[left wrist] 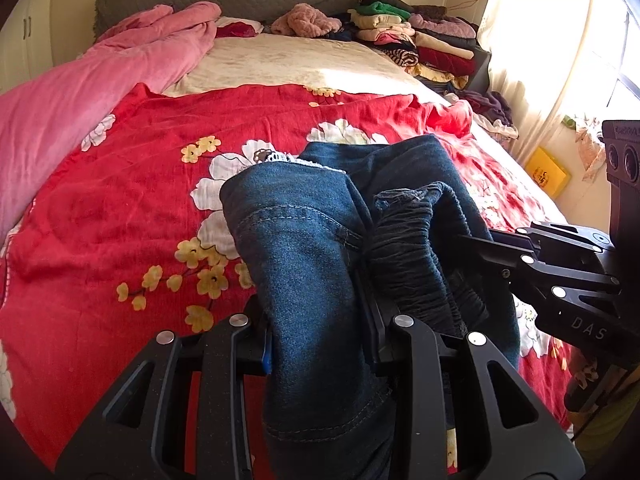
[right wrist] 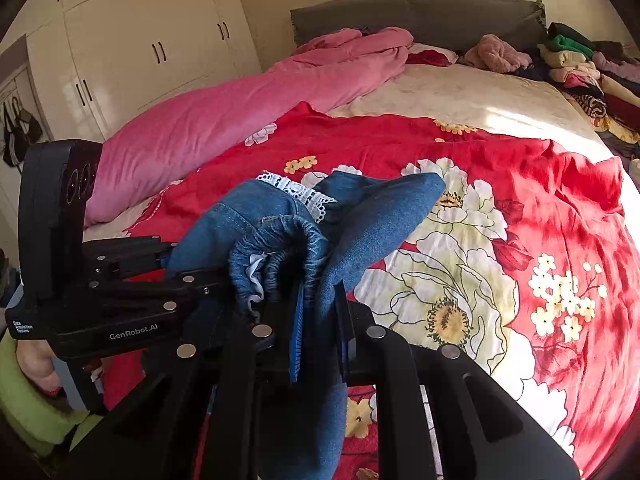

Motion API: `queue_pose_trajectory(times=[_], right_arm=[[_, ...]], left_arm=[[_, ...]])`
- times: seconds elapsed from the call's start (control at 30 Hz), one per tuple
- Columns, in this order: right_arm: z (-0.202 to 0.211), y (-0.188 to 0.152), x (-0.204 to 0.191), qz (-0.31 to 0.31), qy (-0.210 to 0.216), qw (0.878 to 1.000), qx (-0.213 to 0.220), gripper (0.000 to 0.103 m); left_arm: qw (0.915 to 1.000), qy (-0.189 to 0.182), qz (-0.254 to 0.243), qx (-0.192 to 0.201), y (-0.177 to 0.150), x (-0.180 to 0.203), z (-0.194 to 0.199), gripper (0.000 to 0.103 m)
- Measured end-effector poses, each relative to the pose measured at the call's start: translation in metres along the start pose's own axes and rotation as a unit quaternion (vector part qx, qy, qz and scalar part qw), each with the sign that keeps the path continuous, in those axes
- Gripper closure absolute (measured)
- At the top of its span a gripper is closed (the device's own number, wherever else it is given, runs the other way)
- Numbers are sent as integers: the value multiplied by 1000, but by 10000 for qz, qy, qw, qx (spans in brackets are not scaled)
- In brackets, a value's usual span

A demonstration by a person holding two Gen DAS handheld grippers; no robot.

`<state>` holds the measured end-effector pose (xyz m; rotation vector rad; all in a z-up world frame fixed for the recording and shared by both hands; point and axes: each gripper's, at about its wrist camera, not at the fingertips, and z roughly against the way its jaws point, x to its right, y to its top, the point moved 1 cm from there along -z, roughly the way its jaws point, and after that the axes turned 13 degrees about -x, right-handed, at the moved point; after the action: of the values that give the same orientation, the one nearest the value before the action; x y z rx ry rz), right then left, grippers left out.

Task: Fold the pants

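Observation:
Blue denim pants [left wrist: 308, 240] with an elastic waistband and white lace trim hang bunched between both grippers above the red floral bedspread. My left gripper [left wrist: 320, 344] is shut on the denim, which fills the gap between its fingers. My right gripper [right wrist: 320, 320] is shut on the pants [right wrist: 360, 220] beside the gathered waistband [right wrist: 276, 256]. The right gripper also shows in the left wrist view [left wrist: 484, 248] at the right, close against the cloth. The left gripper shows in the right wrist view [right wrist: 192, 276] at the left, touching the pants. The fingertips are hidden by fabric.
The bed carries a red floral bedspread [left wrist: 140, 208], a pink duvet [left wrist: 80, 92] along the left side and a cream sheet [left wrist: 300, 64] further back. Stacks of folded clothes [left wrist: 420, 44] line the far right. White wardrobes [right wrist: 140, 40] stand left; a bright window [left wrist: 624, 60] is right.

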<state>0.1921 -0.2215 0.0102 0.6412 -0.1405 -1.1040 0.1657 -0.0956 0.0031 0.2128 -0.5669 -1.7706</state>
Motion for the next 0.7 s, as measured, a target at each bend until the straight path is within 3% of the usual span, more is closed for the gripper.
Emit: queue_pose_trajectory(times=[0.3,0.43,0.53,0.7], right_arm=[[-17,-7,14,-302,-256,9989,-270,86],[-24,-14,20,-444,-506,9969,-413,61],[-30,-19,24,-508,-674,9948,-569,51],[-40,-26,29,-622,-798,9919,-763,42]], left_arm=[[9999,75,75,-129,-3,-4,-14,78],[9997,71,166,-185,-5,-9,-17,72],[9994,99,212,-256,-6,-13,-21,64],[9989,161,226,-390,-10,-14,-28,58]])
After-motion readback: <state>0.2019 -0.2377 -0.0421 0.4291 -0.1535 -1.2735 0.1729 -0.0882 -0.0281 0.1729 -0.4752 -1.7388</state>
